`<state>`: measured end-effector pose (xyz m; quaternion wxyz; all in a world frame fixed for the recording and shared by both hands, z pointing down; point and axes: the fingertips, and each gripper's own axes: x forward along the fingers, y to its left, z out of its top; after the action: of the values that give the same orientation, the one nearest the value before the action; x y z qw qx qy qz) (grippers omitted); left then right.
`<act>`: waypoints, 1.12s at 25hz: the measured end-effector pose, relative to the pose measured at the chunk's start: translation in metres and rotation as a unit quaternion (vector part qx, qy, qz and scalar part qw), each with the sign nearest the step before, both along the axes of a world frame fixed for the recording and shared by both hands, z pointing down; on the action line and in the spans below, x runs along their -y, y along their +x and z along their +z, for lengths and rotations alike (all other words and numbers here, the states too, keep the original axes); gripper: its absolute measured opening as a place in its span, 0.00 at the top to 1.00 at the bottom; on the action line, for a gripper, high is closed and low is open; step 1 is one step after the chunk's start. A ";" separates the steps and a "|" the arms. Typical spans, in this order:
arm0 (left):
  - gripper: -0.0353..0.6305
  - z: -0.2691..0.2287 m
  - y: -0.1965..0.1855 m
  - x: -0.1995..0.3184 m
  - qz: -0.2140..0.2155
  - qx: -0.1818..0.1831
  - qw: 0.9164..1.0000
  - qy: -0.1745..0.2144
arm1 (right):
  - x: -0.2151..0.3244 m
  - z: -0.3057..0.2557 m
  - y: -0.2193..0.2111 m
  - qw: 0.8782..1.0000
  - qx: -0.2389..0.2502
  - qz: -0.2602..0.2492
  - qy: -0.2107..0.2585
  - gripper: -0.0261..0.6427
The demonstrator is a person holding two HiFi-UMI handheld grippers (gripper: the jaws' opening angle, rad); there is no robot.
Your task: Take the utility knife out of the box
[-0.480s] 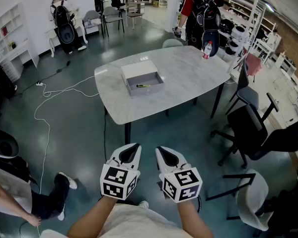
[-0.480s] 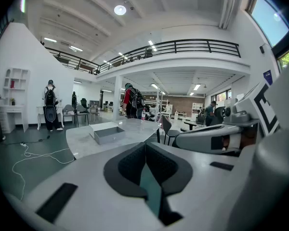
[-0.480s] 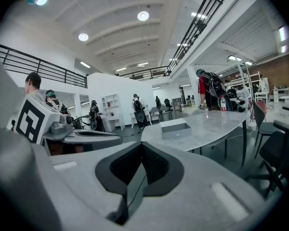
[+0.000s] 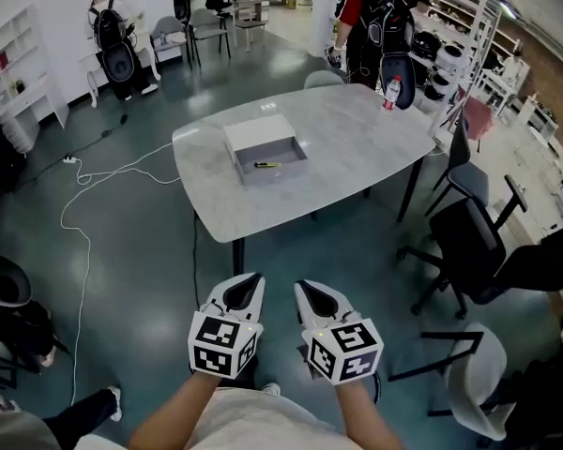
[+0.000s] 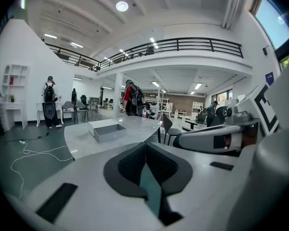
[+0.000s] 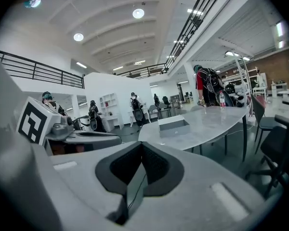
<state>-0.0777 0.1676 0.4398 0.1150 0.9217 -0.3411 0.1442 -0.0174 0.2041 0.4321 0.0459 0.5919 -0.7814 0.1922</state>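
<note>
The open grey box (image 4: 247,169) sits on the marble-topped table (image 4: 357,129) and holds the yellow-green utility knife (image 4: 267,165), lying flat on the box floor near its front wall. Well short of the box, off the table's near edge, the left gripper (image 4: 247,284) and right gripper (image 4: 311,291) hover side by side. Each has its jaws pressed together with nothing between them.
</note>
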 end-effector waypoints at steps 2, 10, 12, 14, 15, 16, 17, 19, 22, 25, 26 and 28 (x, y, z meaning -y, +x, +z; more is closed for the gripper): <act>0.93 0.002 0.002 0.011 0.003 0.000 1.000 -0.002 | 0.011 0.001 0.002 1.000 0.000 0.002 -0.003 0.95; 0.93 0.008 0.012 0.072 0.011 -0.005 1.000 -0.012 | 0.071 0.008 0.008 1.000 -0.004 0.006 -0.016 0.95; 0.92 0.011 0.014 0.091 0.013 -0.006 1.000 -0.016 | 0.088 0.010 0.008 1.000 -0.007 0.007 -0.021 0.95; 0.92 0.013 0.014 0.110 0.017 -0.007 1.000 -0.019 | 0.107 0.011 0.008 1.000 -0.009 0.009 -0.025 0.95; 0.92 0.014 0.014 0.120 0.019 -0.006 1.000 -0.020 | 0.117 0.012 0.008 1.000 -0.010 0.011 -0.028 0.95; 0.92 0.015 0.014 0.130 0.020 -0.006 1.000 -0.021 | 0.128 0.013 0.008 0.999 -0.010 0.012 -0.030 0.95; 0.92 0.016 0.012 0.140 0.022 -0.006 0.999 -0.023 | 0.138 0.014 0.007 0.999 -0.010 0.014 -0.032 0.95; 0.92 0.019 0.009 0.160 0.023 -0.004 0.999 -0.028 | 0.158 0.016 0.003 0.999 -0.009 0.014 -0.037 0.95; 0.92 0.025 0.006 0.184 0.025 -0.001 0.999 -0.038 | 0.182 0.020 0.000 0.999 -0.009 0.015 -0.046 0.95; 0.92 0.030 0.005 0.206 0.028 0.001 0.999 -0.044 | 0.205 0.022 0.000 0.999 -0.009 0.016 -0.051 0.95; 0.92 0.031 0.004 0.214 0.028 0.001 0.999 -0.046 | 0.212 0.022 -0.001 0.998 -0.010 0.017 -0.052 0.95; 0.92 0.031 0.003 0.228 0.030 0.001 0.998 -0.048 | 0.226 0.022 -0.003 0.998 -0.012 0.017 -0.053 0.95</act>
<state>-0.0747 -0.0604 0.4712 0.1541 0.9251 -0.3058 0.1643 -0.0202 -0.0221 0.4543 0.0833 0.6036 -0.7596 0.2275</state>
